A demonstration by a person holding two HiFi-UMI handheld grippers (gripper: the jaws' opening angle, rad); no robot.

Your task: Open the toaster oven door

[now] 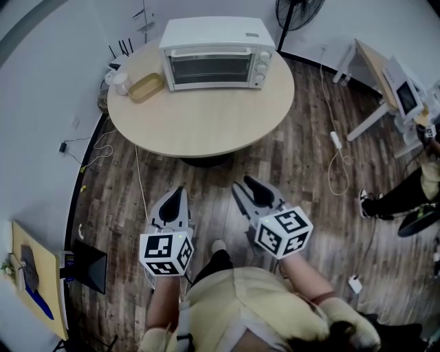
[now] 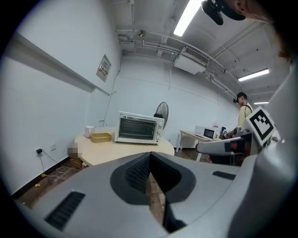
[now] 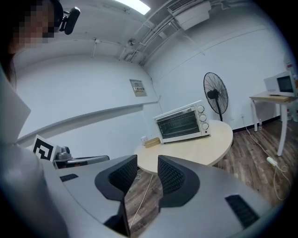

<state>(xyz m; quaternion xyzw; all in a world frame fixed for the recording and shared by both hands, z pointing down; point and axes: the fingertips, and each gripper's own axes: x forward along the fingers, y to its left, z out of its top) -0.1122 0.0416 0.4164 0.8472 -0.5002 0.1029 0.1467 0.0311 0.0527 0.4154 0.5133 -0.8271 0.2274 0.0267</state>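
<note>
The white toaster oven (image 1: 214, 58) stands at the far side of the round wooden table (image 1: 206, 120), its glass door closed and facing me. It also shows in the left gripper view as the toaster oven (image 2: 138, 128) and in the right gripper view as the toaster oven (image 3: 181, 123). Both grippers hang over the floor well short of the table. My left gripper (image 1: 175, 194) (image 2: 150, 155) has its jaws together with nothing in them. My right gripper (image 1: 246, 185) (image 3: 147, 160) stands open, a clear gap between its ribbed pads and nothing between them.
A yellow tray (image 1: 146, 87) and a white cup (image 1: 121, 83) sit left of the oven. A fan (image 1: 299, 10) stands behind the table. Cables (image 1: 337, 165) trail on the wood floor. A side table with a microwave (image 1: 405, 96) and a seated person (image 1: 412, 192) are at right.
</note>
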